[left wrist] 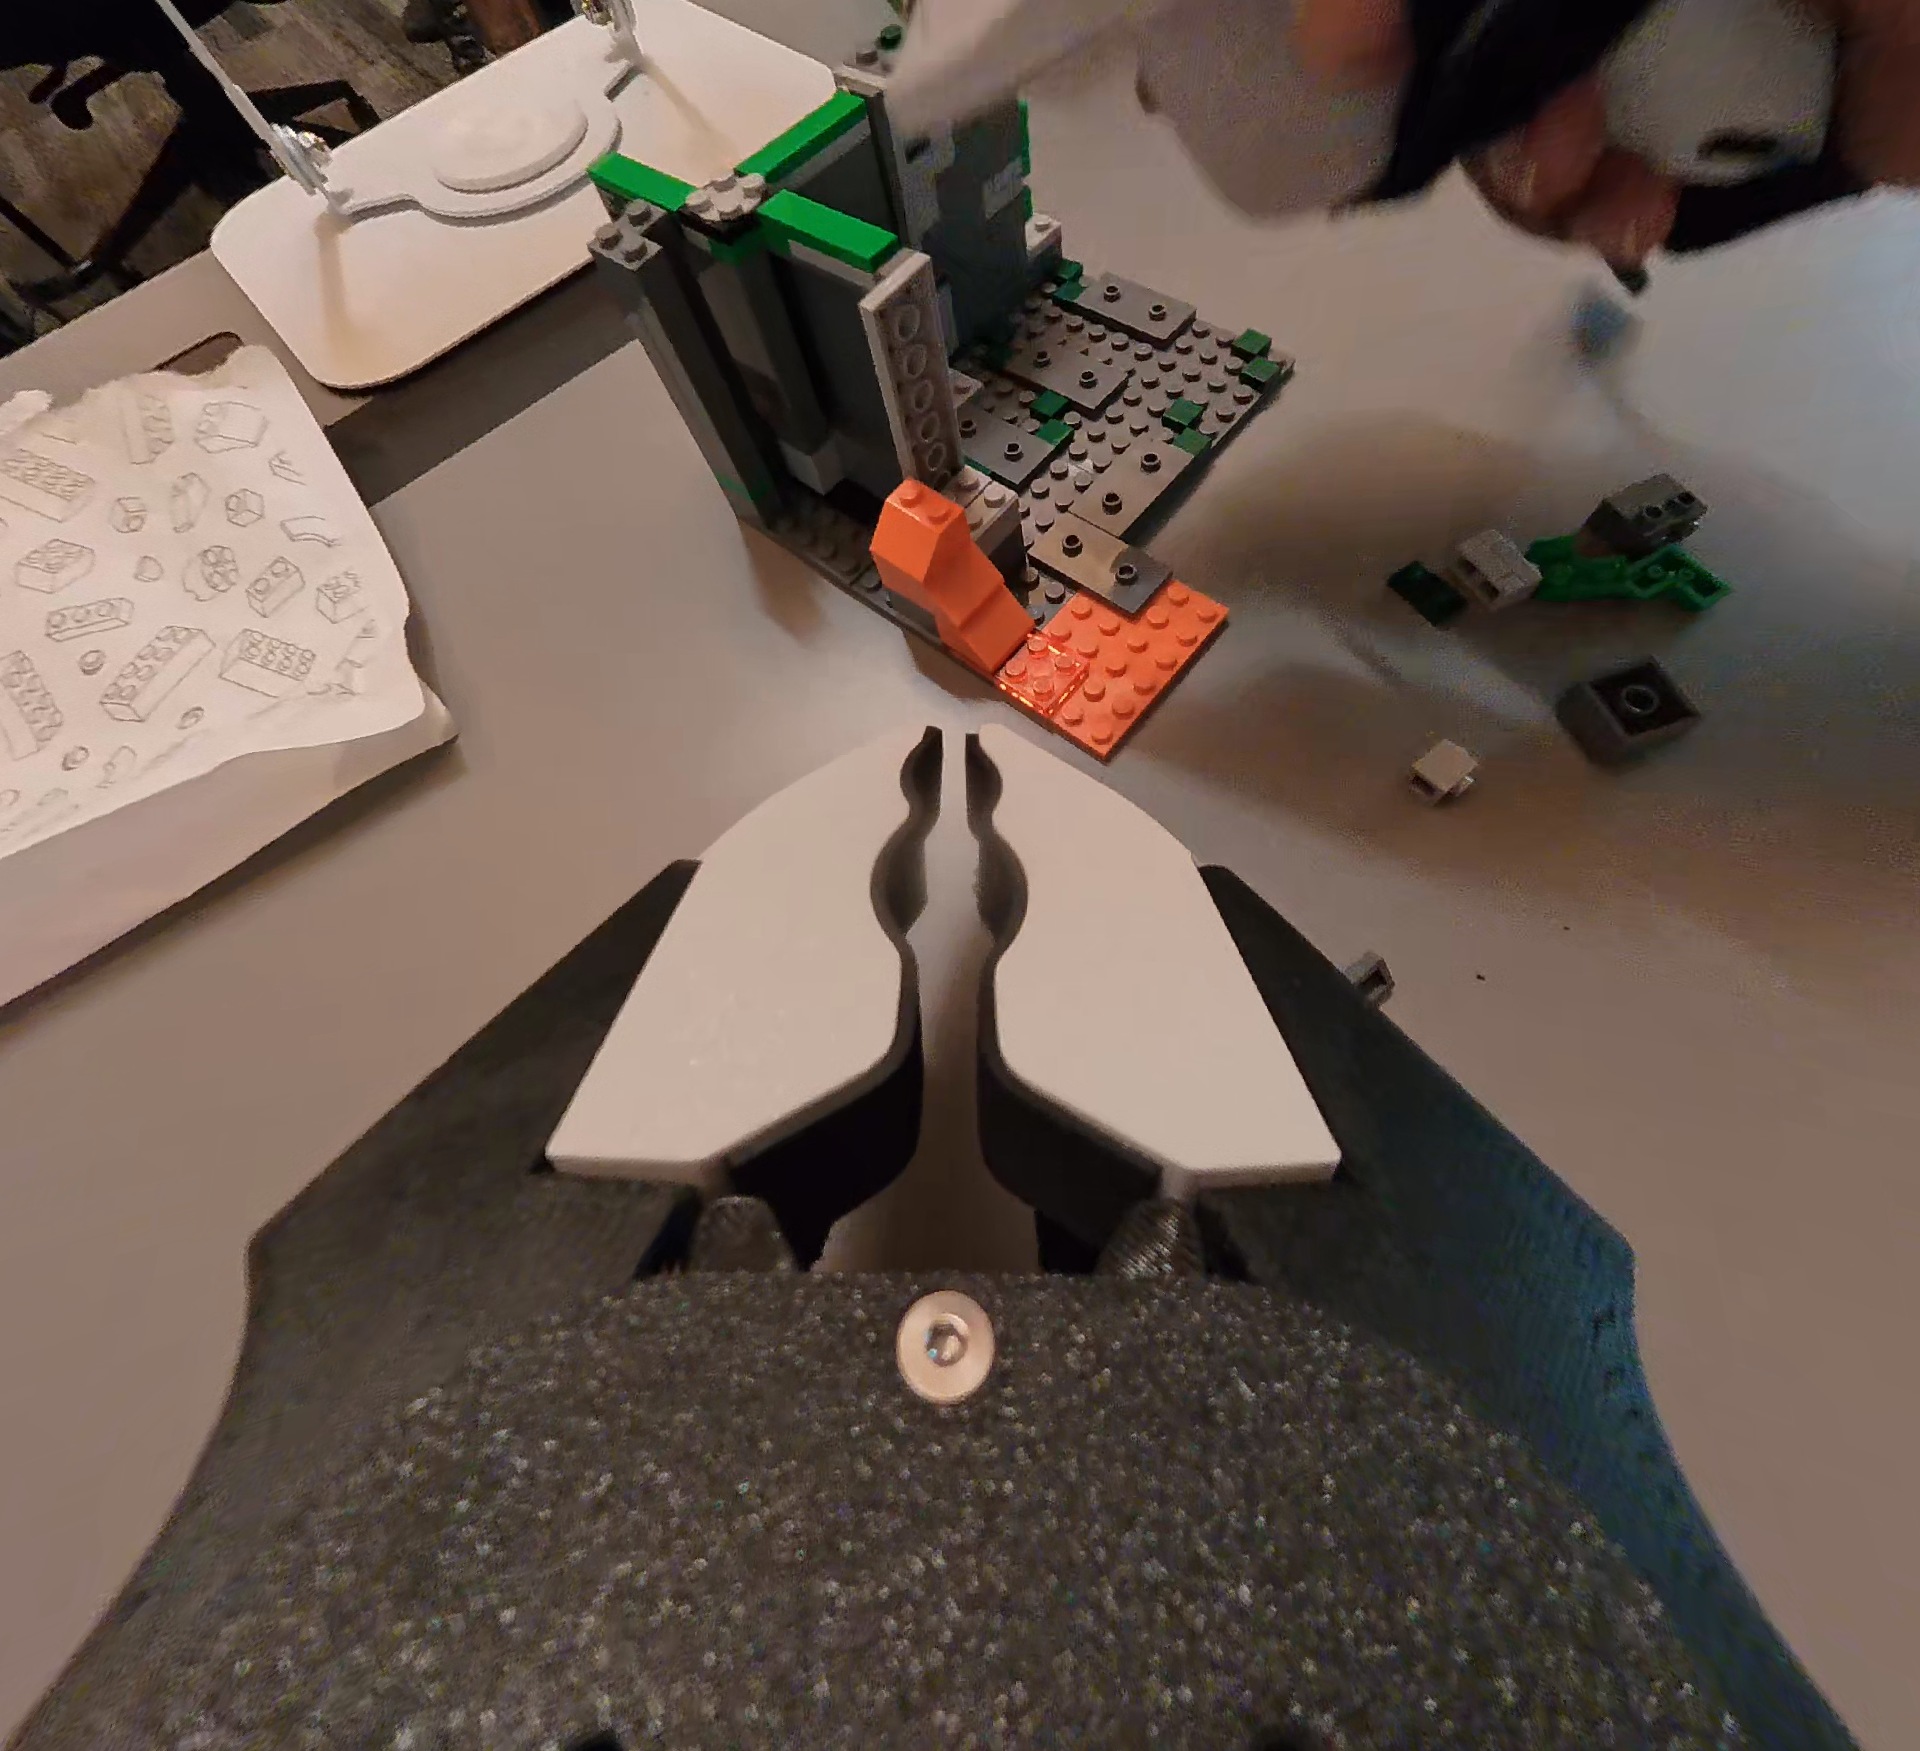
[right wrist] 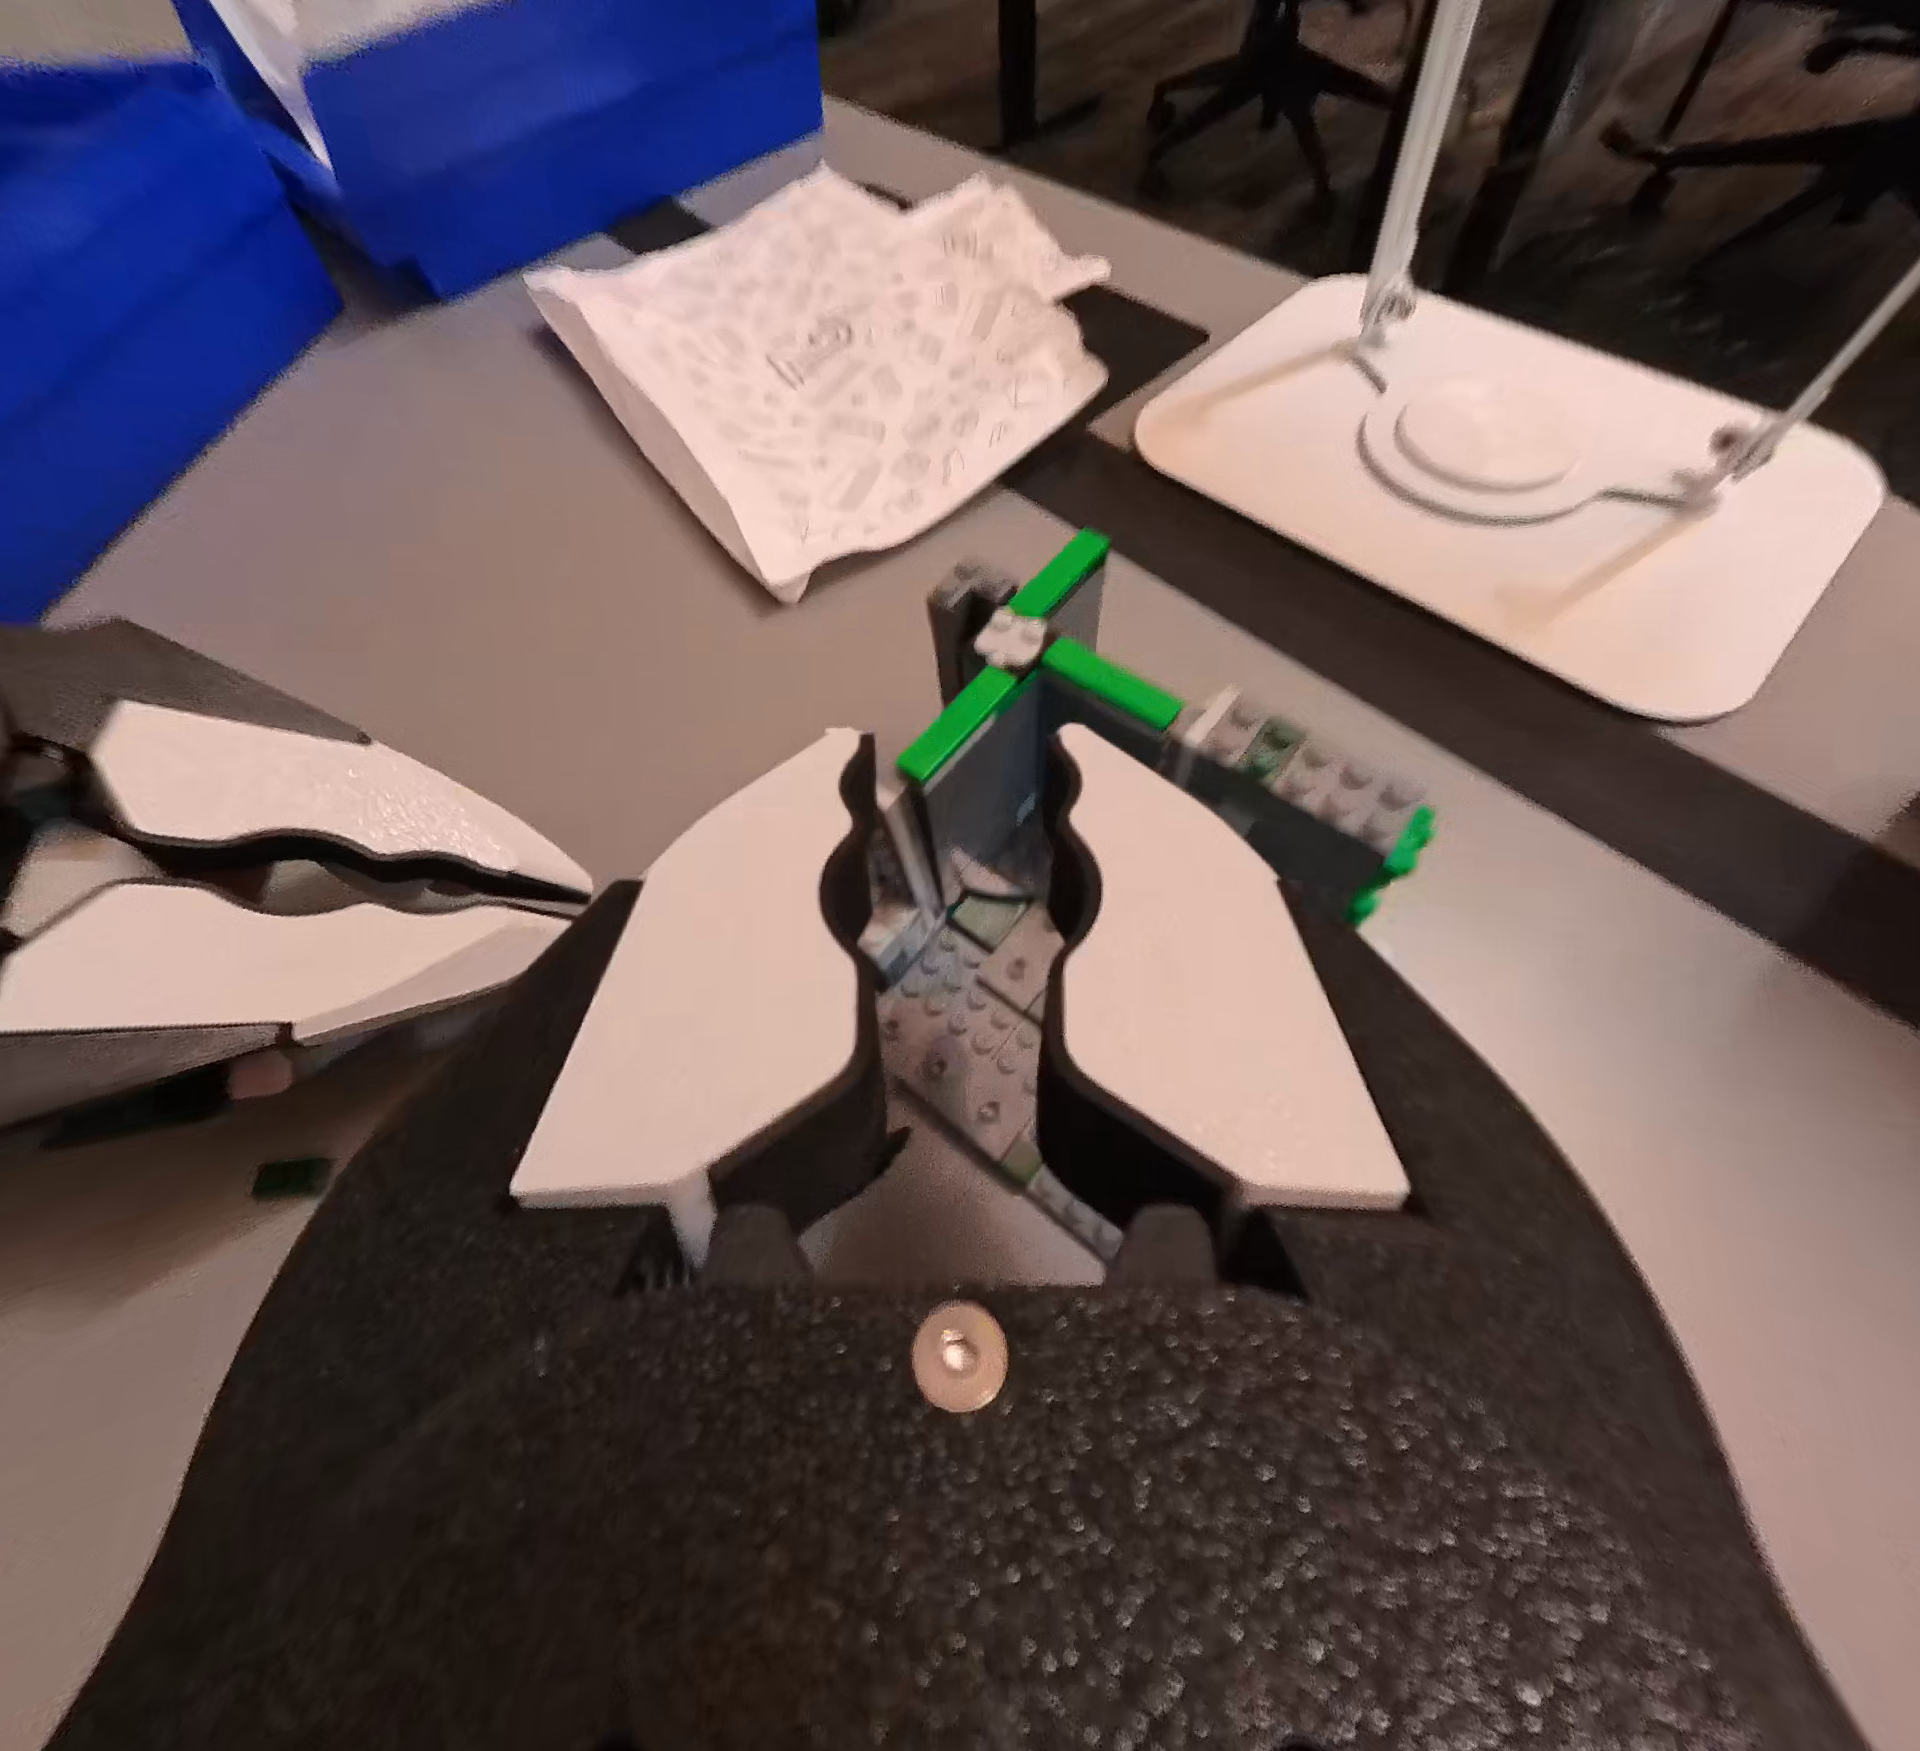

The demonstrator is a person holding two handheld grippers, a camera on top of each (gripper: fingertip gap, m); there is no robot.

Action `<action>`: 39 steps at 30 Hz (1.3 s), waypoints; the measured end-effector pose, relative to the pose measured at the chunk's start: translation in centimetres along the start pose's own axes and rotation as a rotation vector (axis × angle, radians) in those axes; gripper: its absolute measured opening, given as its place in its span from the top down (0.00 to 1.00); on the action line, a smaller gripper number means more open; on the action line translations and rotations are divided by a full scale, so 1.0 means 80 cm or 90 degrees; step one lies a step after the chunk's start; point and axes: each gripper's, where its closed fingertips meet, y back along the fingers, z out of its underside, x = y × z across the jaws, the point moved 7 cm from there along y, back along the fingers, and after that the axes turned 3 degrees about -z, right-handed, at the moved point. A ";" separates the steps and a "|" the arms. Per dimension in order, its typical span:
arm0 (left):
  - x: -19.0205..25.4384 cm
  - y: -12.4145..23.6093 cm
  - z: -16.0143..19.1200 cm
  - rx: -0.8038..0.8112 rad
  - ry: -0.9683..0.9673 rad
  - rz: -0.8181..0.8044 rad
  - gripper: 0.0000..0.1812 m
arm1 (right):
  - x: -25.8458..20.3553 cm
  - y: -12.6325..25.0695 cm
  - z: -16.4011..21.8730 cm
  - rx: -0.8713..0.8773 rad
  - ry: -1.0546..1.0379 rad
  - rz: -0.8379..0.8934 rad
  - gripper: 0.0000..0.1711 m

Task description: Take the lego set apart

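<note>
Your left gripper (left wrist: pixel 954 737) sits nearly closed, empty, just short of the grey-and-green lego build's (left wrist: pixel 935 371) orange corner plate (left wrist: pixel 1132 662). Your right gripper (right wrist: pixel 961 740) hangs open above it. Brick doodles cover the white paper bag (left wrist: pixel 156 579); nothing's legible.

Warm, dim indoor lighting; soft shadows on the desk (left wrist: pixel 520 558). Wide-angle bending at edges. Motion-blurred throughout in right wrist view.

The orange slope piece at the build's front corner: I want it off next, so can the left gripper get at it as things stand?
Probably yes. The left gripper sits just short of the orange slope piece with only bare table between, but its jaws are nearly closed and must open first.
</note>
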 end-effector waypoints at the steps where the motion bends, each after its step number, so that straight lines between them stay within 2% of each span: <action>1: -0.001 0.000 0.000 0.002 0.003 0.001 0.98 | 0.008 0.005 -0.010 0.006 0.006 -0.019 0.84; 5: -0.001 -0.001 0.001 0.005 0.013 0.008 0.98 | 0.037 0.005 -0.038 -0.106 0.113 -0.090 0.82; 9: -0.002 -0.001 0.001 0.004 0.007 0.007 0.99 | 0.069 -0.012 -0.038 -0.249 0.266 -0.106 0.81; 14: -0.004 0.001 0.001 0.010 0.002 0.004 0.99 | 0.099 -0.023 -0.023 -0.327 0.303 -0.152 0.80; 25: -0.001 -0.006 0.004 0.003 -0.027 0.013 1.00 | 0.106 -0.027 -0.002 -0.303 0.335 -0.188 0.85; 34: 0.002 -0.007 0.005 0.006 -0.015 0.024 1.00 | 0.103 -0.031 0.007 -0.305 0.368 -0.167 0.81; 39: 0.004 -0.007 0.006 0.004 -0.024 0.025 1.00 | 0.102 -0.032 0.006 -0.300 0.381 -0.164 0.84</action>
